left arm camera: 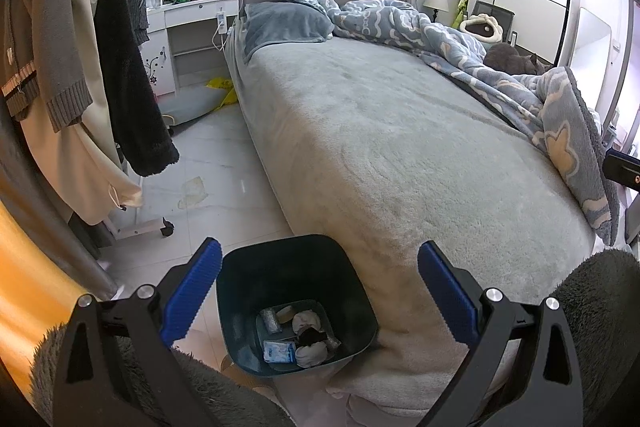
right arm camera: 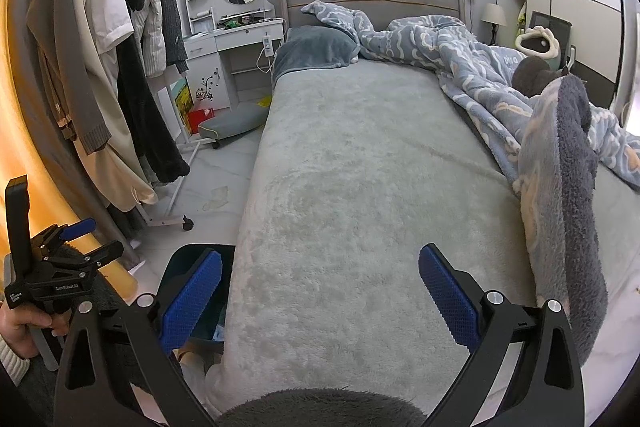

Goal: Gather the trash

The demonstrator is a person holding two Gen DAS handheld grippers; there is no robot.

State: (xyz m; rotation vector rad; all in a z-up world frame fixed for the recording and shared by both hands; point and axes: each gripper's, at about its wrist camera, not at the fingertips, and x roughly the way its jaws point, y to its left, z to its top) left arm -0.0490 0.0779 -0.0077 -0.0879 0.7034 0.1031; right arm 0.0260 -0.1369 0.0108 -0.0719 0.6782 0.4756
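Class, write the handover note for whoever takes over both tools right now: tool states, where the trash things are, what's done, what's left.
Left tool: open, empty, above the bin.
Right tool: open, empty, over the bed.
Trash bin: on the floor against the bed's near corner, holding several wrappers and wads.
Done: some trash is already binned.
Left: likely the crumpled scrap on the floor by the clothes rack and the yellow bag near the dresser. The bed's bare stretch shows no litter; a cat lies on the duvet.
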